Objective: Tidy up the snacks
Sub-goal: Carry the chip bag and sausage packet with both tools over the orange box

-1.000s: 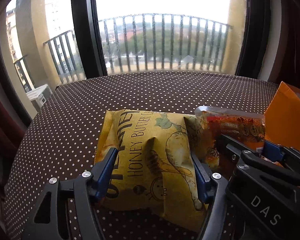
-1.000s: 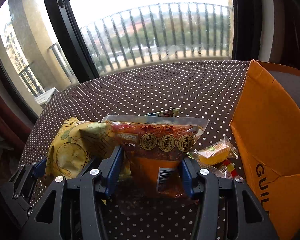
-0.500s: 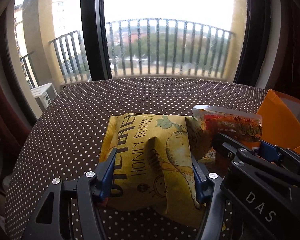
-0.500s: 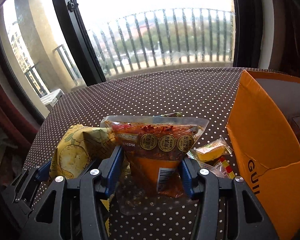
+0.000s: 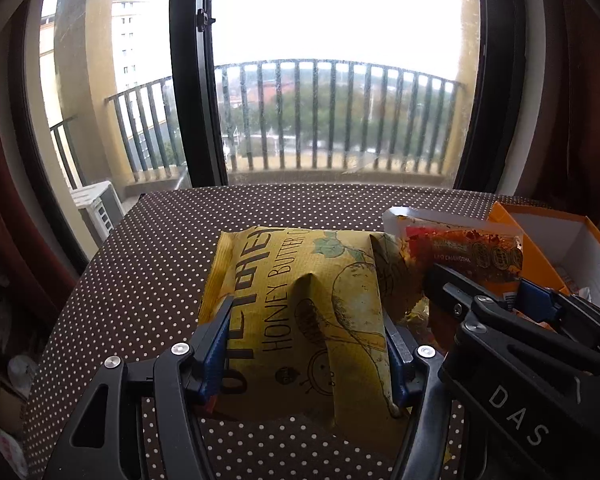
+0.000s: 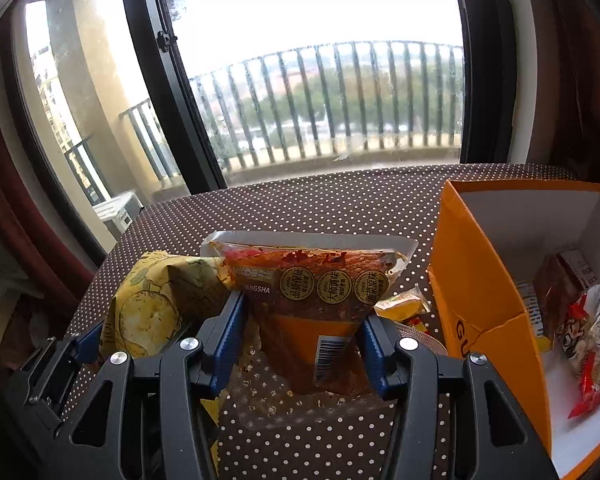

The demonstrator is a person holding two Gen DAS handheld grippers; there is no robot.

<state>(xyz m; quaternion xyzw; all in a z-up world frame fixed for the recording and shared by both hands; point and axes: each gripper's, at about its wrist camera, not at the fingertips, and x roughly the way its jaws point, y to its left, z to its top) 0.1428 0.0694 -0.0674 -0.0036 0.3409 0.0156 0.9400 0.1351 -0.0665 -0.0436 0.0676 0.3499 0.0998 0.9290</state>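
The yellow chip bag (image 5: 300, 320) looks like matt, crinkly paper. The red snack pouch (image 6: 312, 280) is shiny clear plastic. The orange box (image 6: 480, 280) is smooth cardboard. The dotted tablecloth (image 5: 140, 280) looks like cloth.

Both cameras sit just behind their grippers' fingers and look forward and down across the dotted table (image 5: 148, 264) toward the window (image 5: 340, 80). The left view is close on the yellow bag (image 5: 300, 312), with the right gripper (image 5: 476, 296) at its right edge. The right view is close on the red pouch (image 6: 312, 300), shares the yellow bag (image 6: 156, 300) and table, and alone looks into the orange box (image 6: 476, 280).
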